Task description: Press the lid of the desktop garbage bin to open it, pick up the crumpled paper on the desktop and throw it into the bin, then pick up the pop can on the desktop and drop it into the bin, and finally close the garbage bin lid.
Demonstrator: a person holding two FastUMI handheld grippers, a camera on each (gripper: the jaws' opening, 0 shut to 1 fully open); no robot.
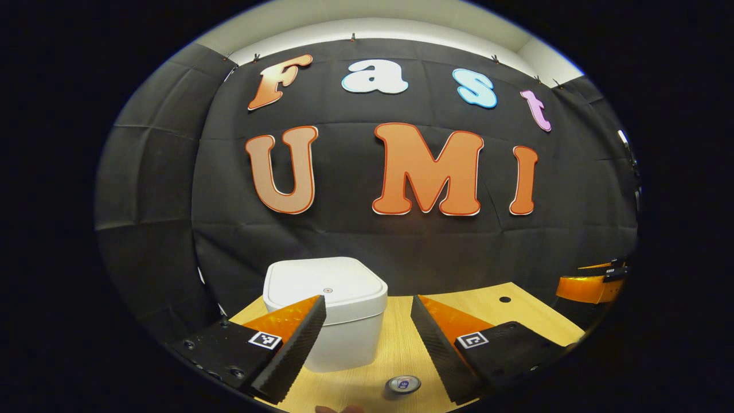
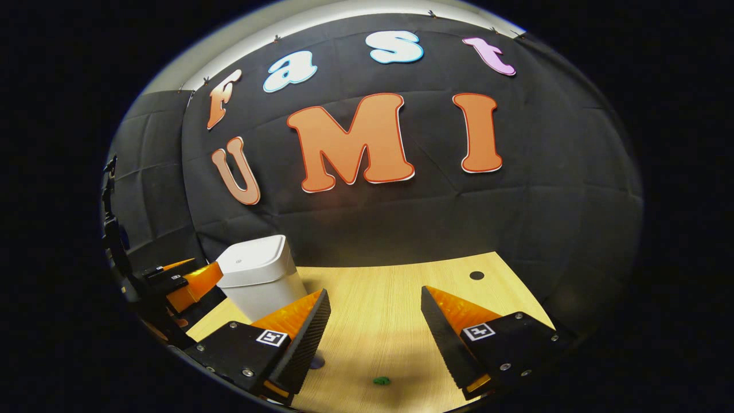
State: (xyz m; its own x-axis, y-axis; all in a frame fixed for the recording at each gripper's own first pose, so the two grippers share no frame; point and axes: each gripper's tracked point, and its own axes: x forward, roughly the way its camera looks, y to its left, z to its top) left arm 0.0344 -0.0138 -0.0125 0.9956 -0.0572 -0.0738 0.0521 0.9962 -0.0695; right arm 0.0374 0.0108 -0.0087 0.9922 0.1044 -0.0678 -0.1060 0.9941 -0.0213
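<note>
In the left gripper view, the left hand-held gripper [image 1: 368, 327] is hanging released at the bottom of the frame, jaws spread wide with nothing between them. Just below the gap, at bottom centre, the pop can [image 1: 403, 384] is standing upright on the wooden counter [image 1: 516, 315], only its top end facing the camera. I judge it light, thin-walled and slick; it wants a gentle pinch across the round body, not the rim. Behind it, lower centre, the white garbage bin [image 1: 344, 321] is sitting with its lid [image 1: 324, 284] shut; the small mark at the lid's middle is probably the press point, and a bin this light may skid when pushed.

In the right gripper view, the right hand-held gripper [image 2: 375, 330] is likewise gaping and empty at the bottom. This view is showing a small green scrap [image 2: 381, 380] at bottom centre, and the bin's tapering side at lower left. The crumpled paper I cannot make out.
</note>
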